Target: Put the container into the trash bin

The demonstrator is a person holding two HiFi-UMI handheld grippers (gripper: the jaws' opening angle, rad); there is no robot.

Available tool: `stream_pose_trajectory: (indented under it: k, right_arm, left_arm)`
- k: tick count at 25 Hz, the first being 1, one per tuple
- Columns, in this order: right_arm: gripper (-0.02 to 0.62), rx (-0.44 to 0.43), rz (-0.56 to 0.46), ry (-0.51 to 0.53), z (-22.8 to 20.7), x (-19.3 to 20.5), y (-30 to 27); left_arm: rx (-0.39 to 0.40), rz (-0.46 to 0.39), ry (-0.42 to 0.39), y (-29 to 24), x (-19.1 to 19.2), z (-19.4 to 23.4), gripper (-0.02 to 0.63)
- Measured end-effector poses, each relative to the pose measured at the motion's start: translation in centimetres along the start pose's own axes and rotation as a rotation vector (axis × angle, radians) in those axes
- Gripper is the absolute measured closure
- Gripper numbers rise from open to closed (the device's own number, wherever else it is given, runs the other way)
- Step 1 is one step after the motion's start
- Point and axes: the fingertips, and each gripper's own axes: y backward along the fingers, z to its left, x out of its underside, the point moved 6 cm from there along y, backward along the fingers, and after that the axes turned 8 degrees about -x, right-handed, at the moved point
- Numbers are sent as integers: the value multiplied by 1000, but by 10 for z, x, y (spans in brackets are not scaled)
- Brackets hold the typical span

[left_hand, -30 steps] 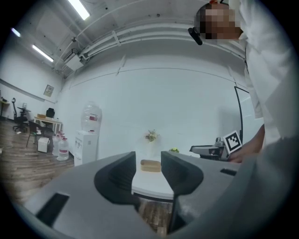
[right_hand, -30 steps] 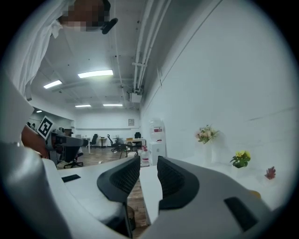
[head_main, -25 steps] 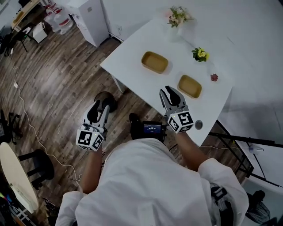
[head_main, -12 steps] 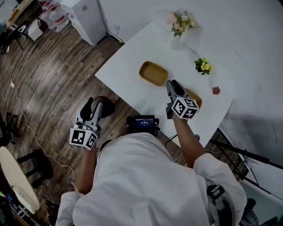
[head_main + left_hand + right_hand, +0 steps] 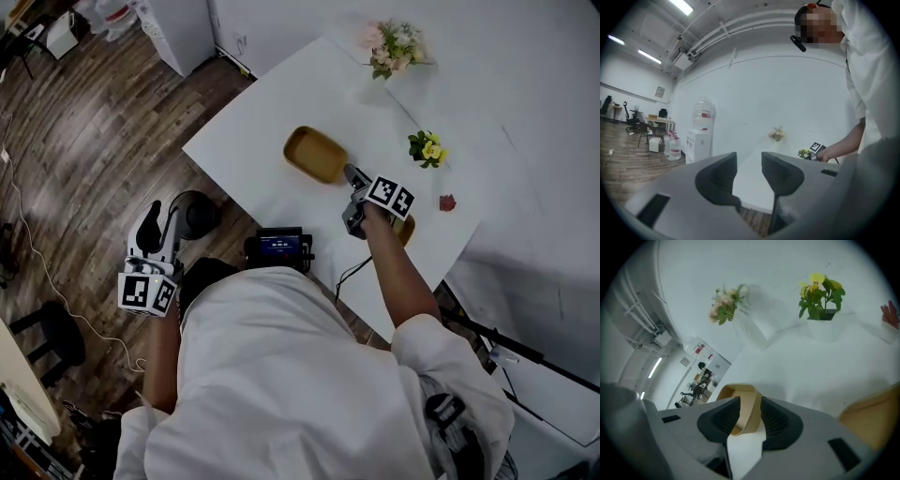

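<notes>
One table point(image 5: 272, 122) bears two containers, a left container point(image 5: 315, 154) and a right container point(image 5: 406, 231), plus three plants: one bouquet point(image 5: 394, 47), one yellow plant point(image 5: 427, 147), one red plant point(image 5: 447, 202). One bin point(image 5: 192, 214).

Head view looked steeply down from above the person onto the white table point(image 5: 272, 117) and the wood floor point(image 5: 94, 141) at its left. Left gripper view sat low, well off the table, facing nearly level toward the far wall. Right gripper view looked down from close above the tabletop, near the container point(image 5: 740, 404). All three shared the flower vase point(image 5: 394, 47) and the yellow plant point(image 5: 427, 147).
</notes>
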Motion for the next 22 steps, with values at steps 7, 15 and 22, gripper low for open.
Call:
stream_pose_trajectory:
  k: [7, 15, 22]
  right_arm:
    - [459, 32, 129, -1, -10, 19, -24]
    - [545, 22, 103, -3, -7, 16, -29]
    - [552, -37, 99, 133, 16, 6, -25]
  left_arm:
    - [-43, -19, 10, 4, 1, 8, 439]
    - [-61, -27, 7, -1, -1, 12, 439]
    - [-75, -11, 7, -5, 5, 10, 439]
